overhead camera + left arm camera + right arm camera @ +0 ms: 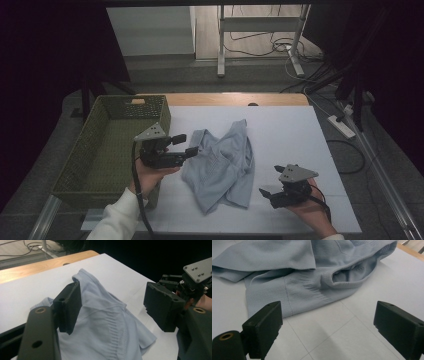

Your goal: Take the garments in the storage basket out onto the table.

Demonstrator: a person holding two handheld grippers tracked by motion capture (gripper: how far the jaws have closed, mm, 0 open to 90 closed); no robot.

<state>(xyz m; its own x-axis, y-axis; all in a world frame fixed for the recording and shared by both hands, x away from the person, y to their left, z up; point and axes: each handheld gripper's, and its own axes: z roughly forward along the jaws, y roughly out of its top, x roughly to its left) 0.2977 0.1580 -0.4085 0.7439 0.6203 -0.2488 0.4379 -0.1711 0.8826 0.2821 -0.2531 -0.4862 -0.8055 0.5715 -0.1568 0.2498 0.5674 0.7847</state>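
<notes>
Tongs in your left hand stand apart with nothing clamped, hovering at the left edge of the light blue shirt, which lies crumpled on the white surface. Your right tongs are apart too, empty, low over the surface just beside the shirt's lower right hem. Left of the shirt, the green woven basket sits at the surface's edge.
</notes>
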